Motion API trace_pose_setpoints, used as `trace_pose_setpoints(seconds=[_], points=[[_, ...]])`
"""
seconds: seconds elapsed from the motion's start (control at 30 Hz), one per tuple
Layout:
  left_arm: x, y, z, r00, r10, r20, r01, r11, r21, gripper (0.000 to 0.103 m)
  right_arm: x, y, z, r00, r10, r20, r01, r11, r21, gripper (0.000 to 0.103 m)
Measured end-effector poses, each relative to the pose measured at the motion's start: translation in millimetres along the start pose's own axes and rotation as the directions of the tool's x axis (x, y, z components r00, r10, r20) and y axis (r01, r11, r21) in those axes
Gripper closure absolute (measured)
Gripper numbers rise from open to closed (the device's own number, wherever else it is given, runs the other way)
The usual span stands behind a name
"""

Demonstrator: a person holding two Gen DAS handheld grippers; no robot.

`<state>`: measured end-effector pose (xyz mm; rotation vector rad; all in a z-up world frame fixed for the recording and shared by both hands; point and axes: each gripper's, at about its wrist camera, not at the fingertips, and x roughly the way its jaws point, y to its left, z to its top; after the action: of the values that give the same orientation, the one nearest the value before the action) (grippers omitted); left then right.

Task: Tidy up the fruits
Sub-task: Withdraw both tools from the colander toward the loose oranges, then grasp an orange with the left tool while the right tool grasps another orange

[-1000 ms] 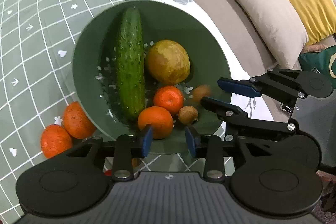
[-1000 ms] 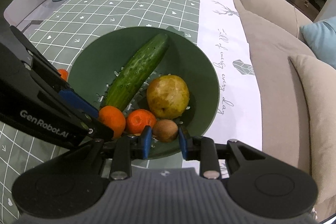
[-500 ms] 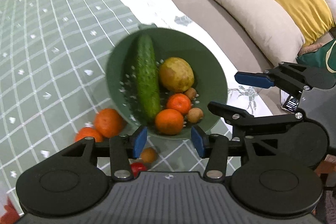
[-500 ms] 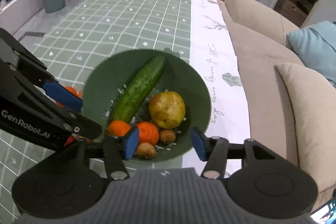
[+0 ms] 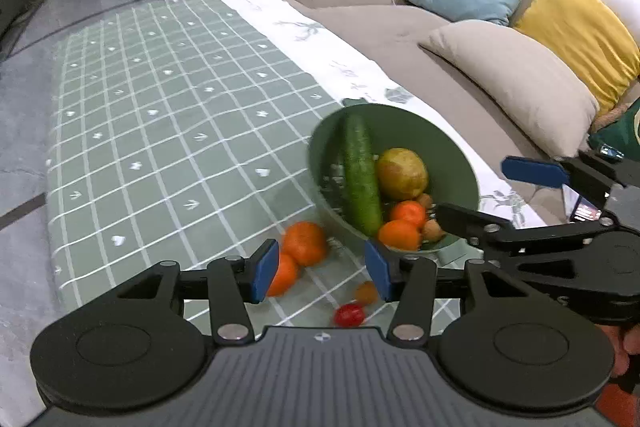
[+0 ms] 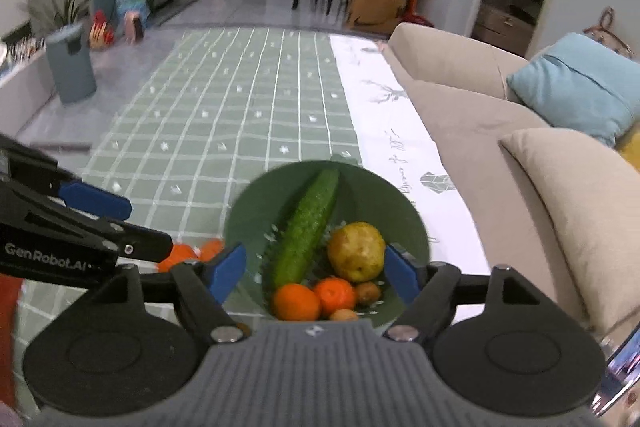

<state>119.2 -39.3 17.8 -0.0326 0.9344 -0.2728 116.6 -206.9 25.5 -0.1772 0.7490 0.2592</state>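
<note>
Left wrist view: left of the green bowl (image 5: 452, 147), the checked surface (image 5: 168, 131) lies bare and roomy. Just beside the bowl's near-left wall wait two oranges (image 5: 304, 243), a small brown fruit (image 5: 366, 293) and a red one (image 5: 349, 315); cucumber, pear and more oranges sit inside. Left hand-held gripper (image 5: 320, 271) gapes empty; right hand-held gripper (image 6: 316, 273) is opening, empty. Right of the bowl, the surface edge and sofa (image 5: 440, 75) crowd close.

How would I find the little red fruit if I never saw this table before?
Find the green bowl near the sofa side of the checked tablecloth. Two oranges lie outside it; nearer the camera sits the small red fruit, the only red one.
</note>
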Motion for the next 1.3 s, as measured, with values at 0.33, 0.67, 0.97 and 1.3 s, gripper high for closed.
trace_pose_setpoints(seconds=[0.33,0.67,0.97,1.3], points=[[1.2,29.9,-40.6,0.999,0.025,0.025,-0.024,0.999,-0.039,0.044,-7.3,34.6,-43.3,0.999,-0.009,0.047,0.001,0.985,0.173,0.032],[23.9,44.3,-56.4,1.000,0.028,-0.013,-0.029,0.995,-0.094,0.044,22.7,45.6,-72.2,0.998,0.027,-0.052,-0.015,0.974,0.228,0.053],[52.2,40.7,-51.7,0.998,0.033,-0.049,-0.037,0.997,-0.072,0.044,50.6,39.6,-67.1,0.997,0.038,-0.061,-0.021,0.967,0.253,0.057],[83.2,43.5,-44.9,0.997,0.036,-0.069,-0.041,0.996,-0.077,0.044,69.9,28.8,-68.7,0.997,0.059,-0.052,-0.043,0.959,0.280,0.058]])
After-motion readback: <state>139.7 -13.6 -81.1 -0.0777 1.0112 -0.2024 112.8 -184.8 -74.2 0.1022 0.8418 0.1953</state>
